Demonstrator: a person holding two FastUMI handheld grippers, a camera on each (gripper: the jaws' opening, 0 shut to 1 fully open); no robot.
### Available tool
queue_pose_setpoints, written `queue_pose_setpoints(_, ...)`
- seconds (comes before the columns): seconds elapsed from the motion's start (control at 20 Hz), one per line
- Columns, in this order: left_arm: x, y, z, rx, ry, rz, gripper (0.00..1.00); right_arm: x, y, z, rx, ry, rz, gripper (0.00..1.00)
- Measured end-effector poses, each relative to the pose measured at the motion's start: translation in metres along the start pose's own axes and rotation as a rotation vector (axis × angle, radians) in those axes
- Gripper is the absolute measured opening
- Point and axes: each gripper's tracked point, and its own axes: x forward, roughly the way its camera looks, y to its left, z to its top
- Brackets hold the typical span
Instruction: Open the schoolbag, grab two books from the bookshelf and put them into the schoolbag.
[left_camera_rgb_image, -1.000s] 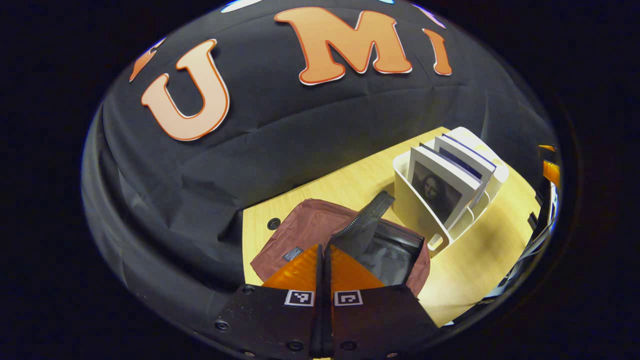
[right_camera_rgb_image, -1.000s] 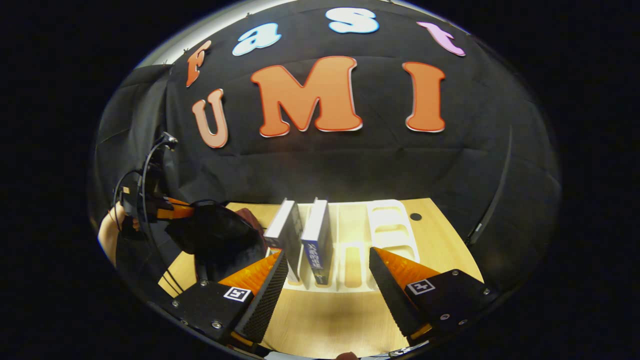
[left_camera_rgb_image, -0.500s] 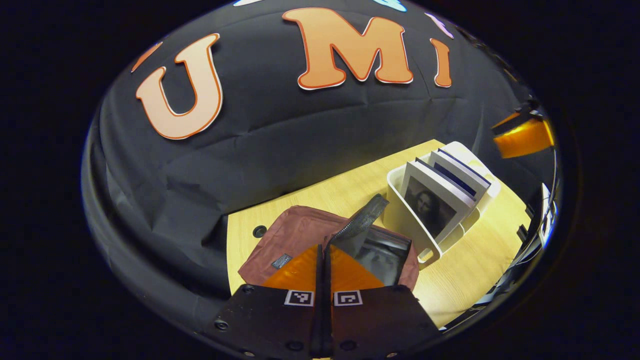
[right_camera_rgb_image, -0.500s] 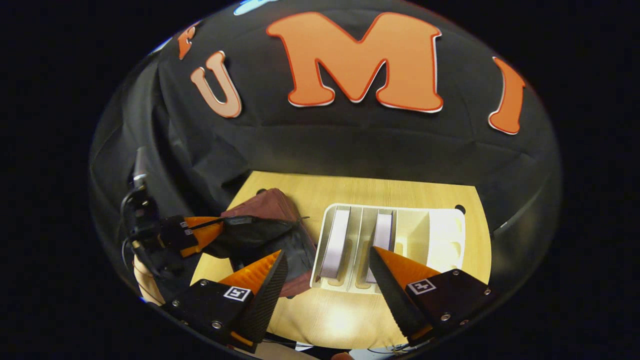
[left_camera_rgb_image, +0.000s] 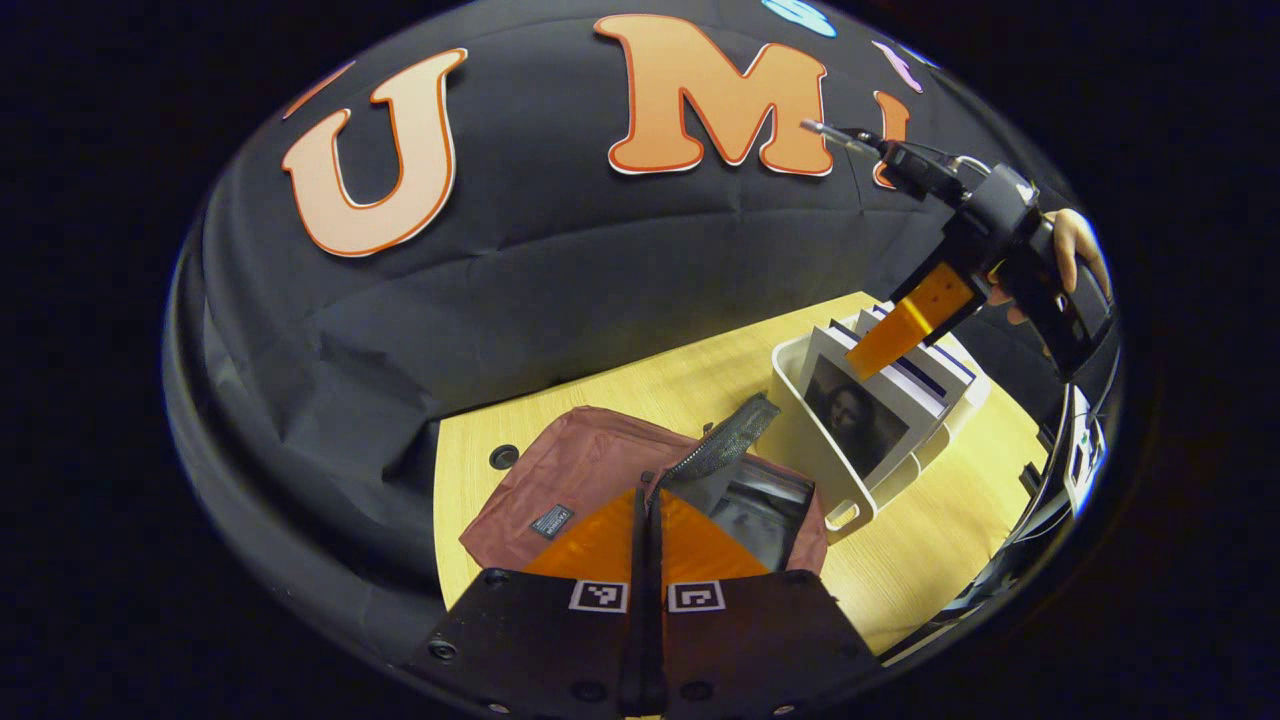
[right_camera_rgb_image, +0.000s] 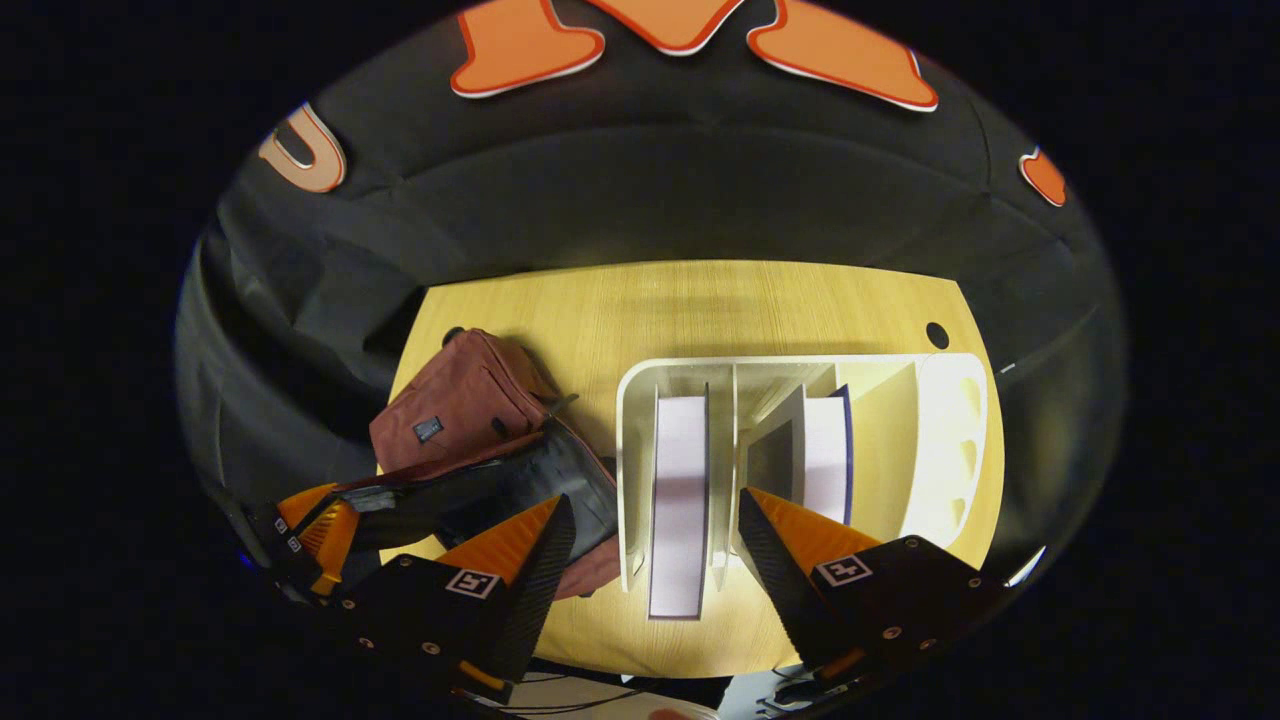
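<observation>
Maroon fabric schoolbag (left_camera_rgb_image: 590, 470) gapes open beside the white plastic bookshelf (right_camera_rgb_image: 640, 450).
Left gripper (left_camera_rgb_image: 648, 520) stays clenched on its flap; right gripper (right_camera_rgb_image: 650, 520), fingers spread, has moved over the white-paged book (right_camera_rgb_image: 678, 500).

Two books (right_camera_rgb_image: 678, 500) (right_camera_rgb_image: 825, 445) standing in one white bookshelf (right_camera_rgb_image: 945, 440); one maroon schoolbag (right_camera_rgb_image: 460, 405) lying on one wooden table (right_camera_rgb_image: 700, 305); two grippers (right_camera_rgb_image: 648, 540) (left_camera_rgb_image: 648, 510) working.

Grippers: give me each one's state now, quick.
Left gripper: shut on the schoolbag flap, holding it up.
Right gripper: open, empty, above the bookshelf.
</observation>
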Motion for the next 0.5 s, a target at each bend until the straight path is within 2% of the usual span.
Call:
queue_pose_setpoints(0.25, 0.002, 0.003, -0.002, 0.02, 0.012, -0.019, 0.01, 0.038, -0.003, -0.012, 0.028, 0.081, -0.074, 0.97)
queue_pose_setpoints(0.35, 0.001, 0.005, -0.005, 0.014, 0.014, -0.016, 0.0, 0.049, -0.011, -0.014, 0.038, 0.094, -0.102, 0.79)
queue_pose_setpoints(0.4, 0.001, 0.004, -0.006, 0.007, 0.015, -0.017, 0.0, 0.053, -0.013, -0.016, 0.051, 0.105, -0.109, 0.53)
queue_pose_setpoints(0.45, 0.001, 0.005, -0.007, -0.002, 0.015, -0.018, 0.0, 0.054, -0.011, -0.013, 0.058, 0.113, -0.104, 0.43)
queue_pose_setpoints(0.5, 0.001, 0.004, -0.008, -0.009, 0.017, -0.019, 0.0, 0.054, -0.011, -0.016, 0.048, 0.112, -0.099, 0.4)
